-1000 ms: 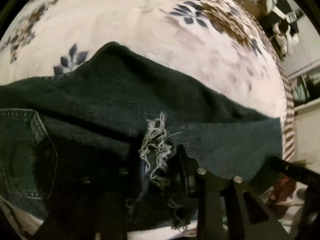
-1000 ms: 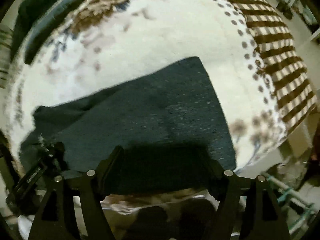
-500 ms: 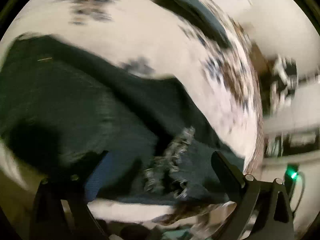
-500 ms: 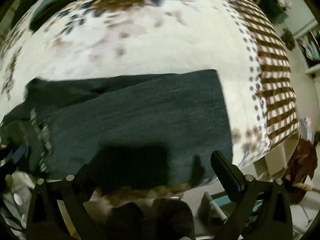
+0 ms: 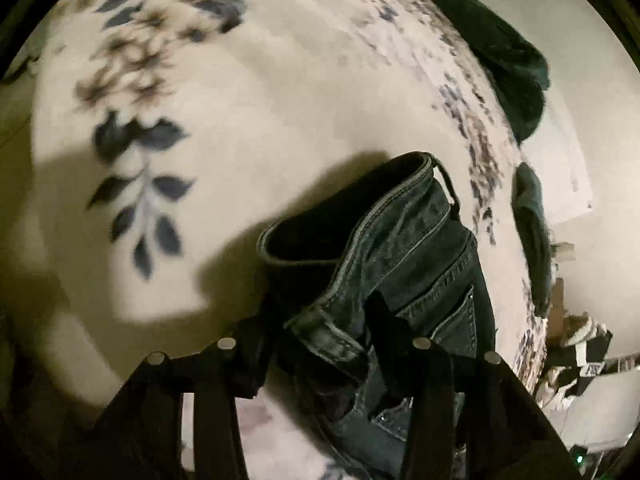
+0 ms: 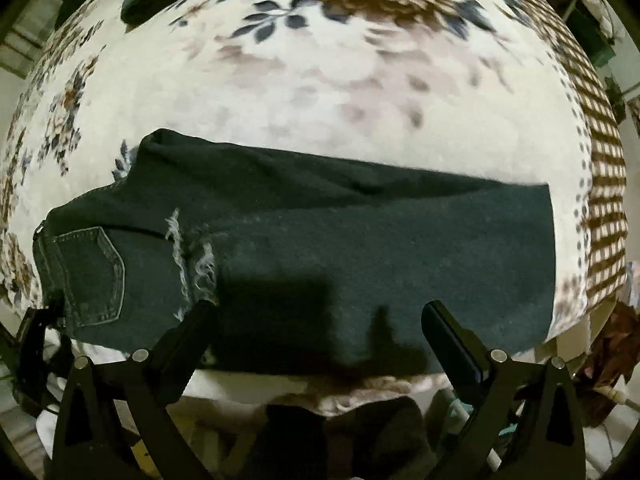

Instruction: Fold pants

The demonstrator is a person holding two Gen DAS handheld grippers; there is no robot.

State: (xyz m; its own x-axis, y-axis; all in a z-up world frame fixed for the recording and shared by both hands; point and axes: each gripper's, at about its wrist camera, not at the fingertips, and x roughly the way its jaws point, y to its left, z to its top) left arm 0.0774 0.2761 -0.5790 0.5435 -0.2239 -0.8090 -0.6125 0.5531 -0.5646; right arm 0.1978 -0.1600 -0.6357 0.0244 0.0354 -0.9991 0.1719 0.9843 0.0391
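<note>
Dark denim pants (image 6: 320, 248) lie folded lengthwise across the floral bed cover, waist at the left, hems at the right, with a frayed rip (image 6: 192, 256) near the back pocket. My left gripper (image 5: 320, 328) is at the waistband (image 5: 392, 240), fingers closed in around it. It also shows in the right wrist view (image 6: 40, 320) at the waist end. My right gripper (image 6: 320, 320) is open and empty above the near edge of the legs.
The bed cover (image 6: 320, 92) has a brown checked border (image 6: 604, 184) at the right edge. Dark clothes (image 5: 504, 52) lie at the far side of the bed. Clutter lies on the floor by the bed (image 6: 612, 360).
My left gripper swung from the frayed thigh area to the waistband and closed in on it. My right gripper pulled back and left along the legs, staying open.
</note>
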